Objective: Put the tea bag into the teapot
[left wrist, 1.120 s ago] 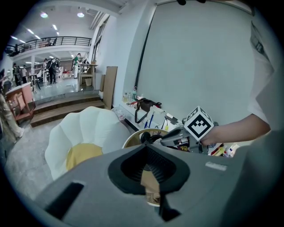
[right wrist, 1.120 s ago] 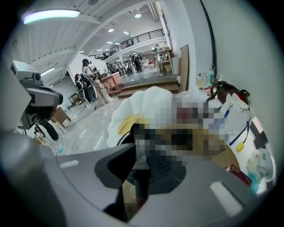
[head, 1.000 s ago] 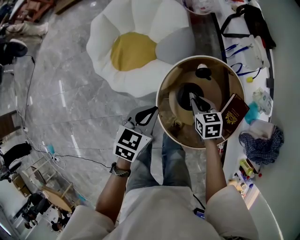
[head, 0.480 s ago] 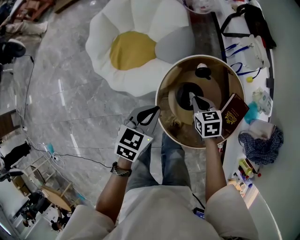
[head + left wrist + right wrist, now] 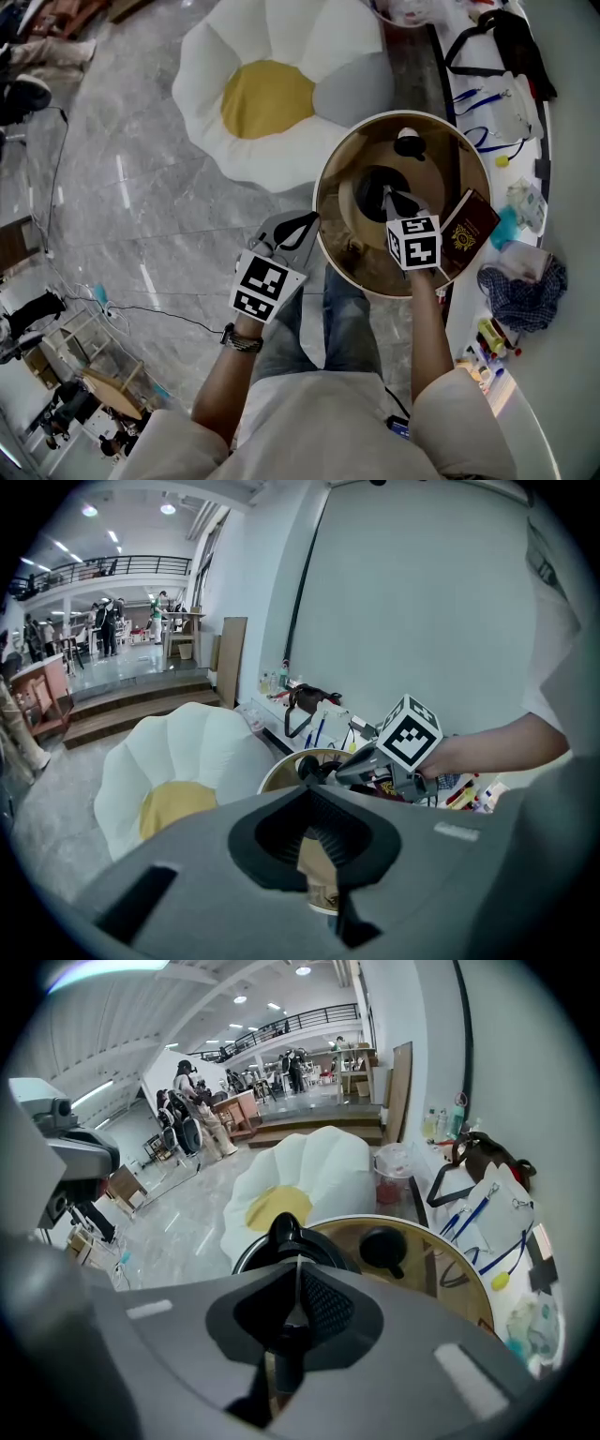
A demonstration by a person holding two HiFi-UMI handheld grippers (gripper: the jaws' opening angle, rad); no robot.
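Right gripper (image 5: 387, 195), fingers pressed together, is poised over the black teapot (image 5: 367, 187) at the centre of the round desk (image 5: 324, 239), presumably to lower the tea bag, which no view shows. Left gripper (image 5: 298, 226), closed and empty, waits off the desk's near-left edge.

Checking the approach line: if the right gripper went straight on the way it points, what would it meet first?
Most likely the black teapot: the right gripper has its jaws shut and aimed at its top, and the head view puts them above it on the round table. How much gap remains is unclear.
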